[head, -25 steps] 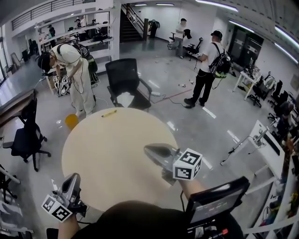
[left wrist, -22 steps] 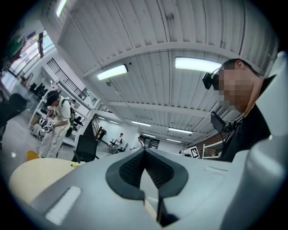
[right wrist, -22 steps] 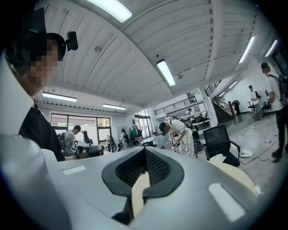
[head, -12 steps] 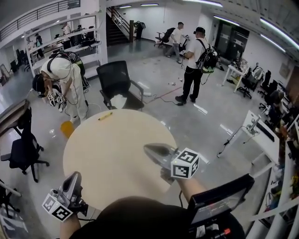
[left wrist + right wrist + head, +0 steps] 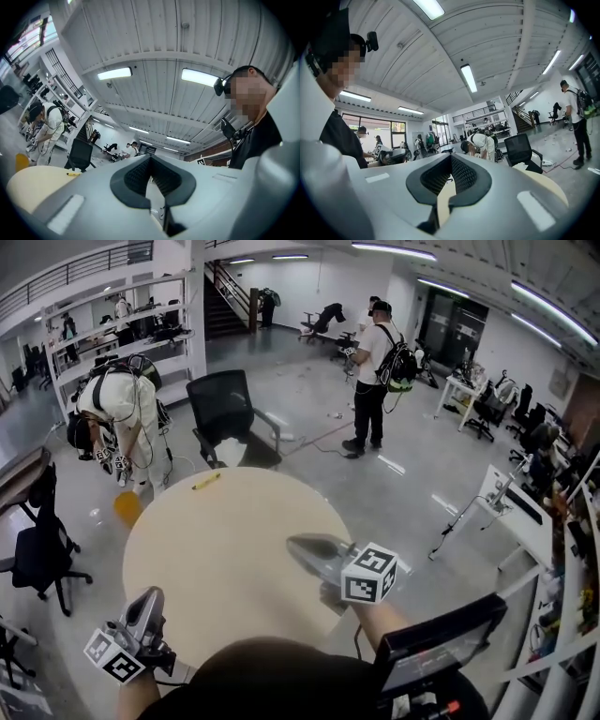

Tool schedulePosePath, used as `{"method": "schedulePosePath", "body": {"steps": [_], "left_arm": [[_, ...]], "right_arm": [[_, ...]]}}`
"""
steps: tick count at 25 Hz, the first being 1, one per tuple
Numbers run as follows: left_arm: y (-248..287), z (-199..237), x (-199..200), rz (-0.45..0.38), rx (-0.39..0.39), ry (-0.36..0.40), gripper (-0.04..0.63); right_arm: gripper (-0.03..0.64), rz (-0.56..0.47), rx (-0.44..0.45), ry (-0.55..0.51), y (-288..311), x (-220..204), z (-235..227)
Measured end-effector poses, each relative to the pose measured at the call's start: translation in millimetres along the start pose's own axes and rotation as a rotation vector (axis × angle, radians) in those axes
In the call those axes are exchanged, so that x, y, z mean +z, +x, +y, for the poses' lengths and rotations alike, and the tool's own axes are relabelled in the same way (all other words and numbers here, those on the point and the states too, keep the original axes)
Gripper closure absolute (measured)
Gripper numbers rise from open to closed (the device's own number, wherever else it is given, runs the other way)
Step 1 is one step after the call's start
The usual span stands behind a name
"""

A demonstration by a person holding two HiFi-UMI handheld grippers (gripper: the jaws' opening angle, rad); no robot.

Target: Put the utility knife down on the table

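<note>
Hovering at the near side of the round surface (image 5: 211, 549) with the left tongs (image 5: 147, 602) and the right tongs (image 5: 300, 546), both clenched tight on nothing. Reading the small yellow thing near the far rim as the utility knife (image 5: 206, 481), though at that size only probably so. Lying flat on the surface, well apart from both tongs, just in front of the black chair (image 5: 223, 413). Judging the putting-down as already done, and so weighing only what could undo it.

Risking a slide off the far rim by reaching across and nudging the knife with closed tips instead of parted ones. Risking a drop to the floor beside the chair, with a person (image 5: 117, 418) bending over not far beyond that side. Risking a knock between the two tongs in any hurried pull-back, the right pair being out over the surface and the left low at the near edge. Possibly leaving a blade exposed too: not telling from here whether it is retracted.
</note>
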State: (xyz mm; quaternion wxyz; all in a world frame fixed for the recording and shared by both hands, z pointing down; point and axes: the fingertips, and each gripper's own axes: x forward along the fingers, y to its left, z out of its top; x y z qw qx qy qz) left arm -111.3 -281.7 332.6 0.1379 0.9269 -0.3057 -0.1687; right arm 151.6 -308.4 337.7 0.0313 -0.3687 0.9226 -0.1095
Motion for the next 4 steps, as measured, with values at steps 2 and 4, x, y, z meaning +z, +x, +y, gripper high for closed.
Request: {"method": "schedulePosePath", "body": {"steps": [2,4], "left_arm": [[0.8,-2.2,-3.2,0.003,0.004,-0.002,0.597],[1.2,-4.6,-5.9,0.005,0.008,-0.005,0.597]], "right_arm": [[0.604,-0.005,-0.001,0.000,-6.0,-0.5,-1.5],[0.604,-0.007,0.001,0.000,-11.2,-1.3,-2.0]]}}
